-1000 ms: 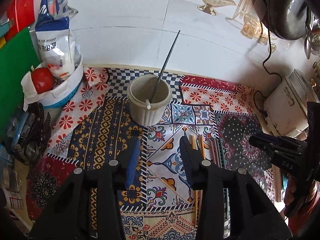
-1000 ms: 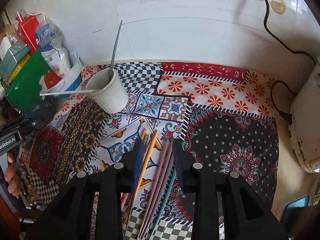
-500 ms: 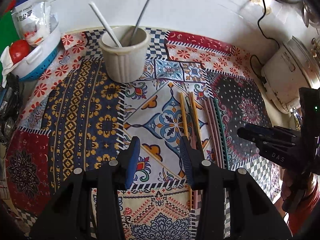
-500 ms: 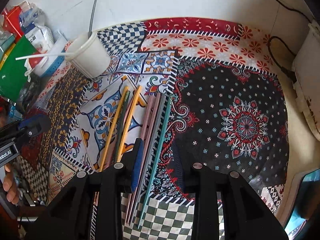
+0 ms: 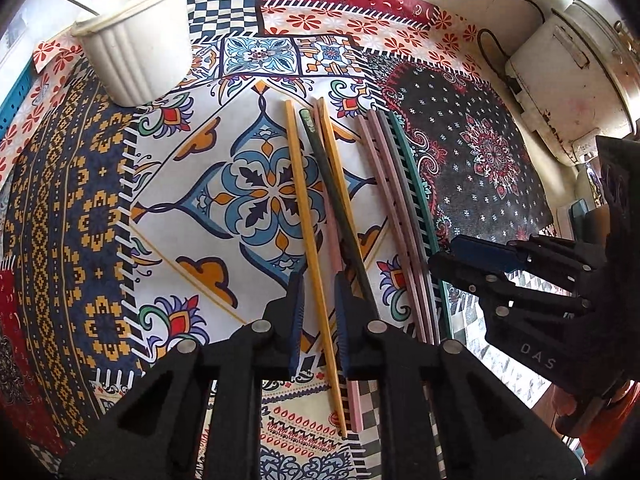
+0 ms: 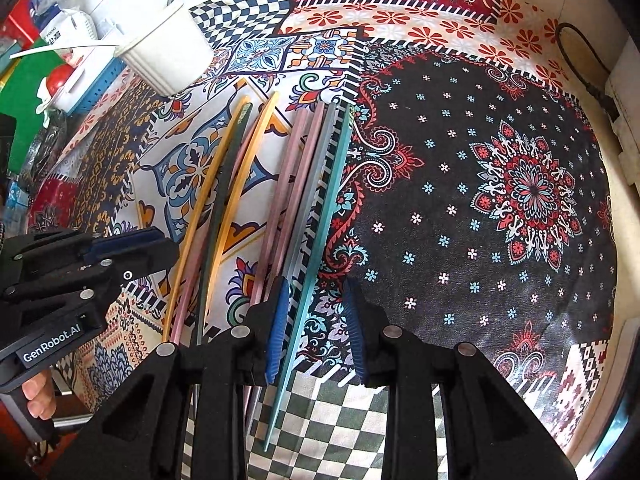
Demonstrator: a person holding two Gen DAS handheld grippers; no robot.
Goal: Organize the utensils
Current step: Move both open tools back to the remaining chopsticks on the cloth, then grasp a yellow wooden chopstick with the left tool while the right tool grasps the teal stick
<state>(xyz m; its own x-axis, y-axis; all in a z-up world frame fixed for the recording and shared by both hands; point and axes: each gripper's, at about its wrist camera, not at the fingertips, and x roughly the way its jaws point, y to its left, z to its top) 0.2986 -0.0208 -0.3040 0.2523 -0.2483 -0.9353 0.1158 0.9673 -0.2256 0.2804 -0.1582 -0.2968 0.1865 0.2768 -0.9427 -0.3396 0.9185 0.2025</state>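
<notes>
Chopsticks lie side by side on the patterned cloth [image 5: 80,208]. Left gripper [image 5: 318,300], marked "GenRobot.AI", narrows its jaws around a yellow chopstick [image 5: 308,232], pads not yet pressing; right gripper [image 6: 316,320], marked "DAS", closes over a teal chopstick [image 6: 316,248]. Both sit lower than a second ago, white cup [image 5: 136,40] now at eleven o'clock.

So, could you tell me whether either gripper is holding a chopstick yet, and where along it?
Neither grips yet. The left gripper is closing around the yellow chopstick near its lower end; the right gripper is closing around the teal chopstick.
</notes>
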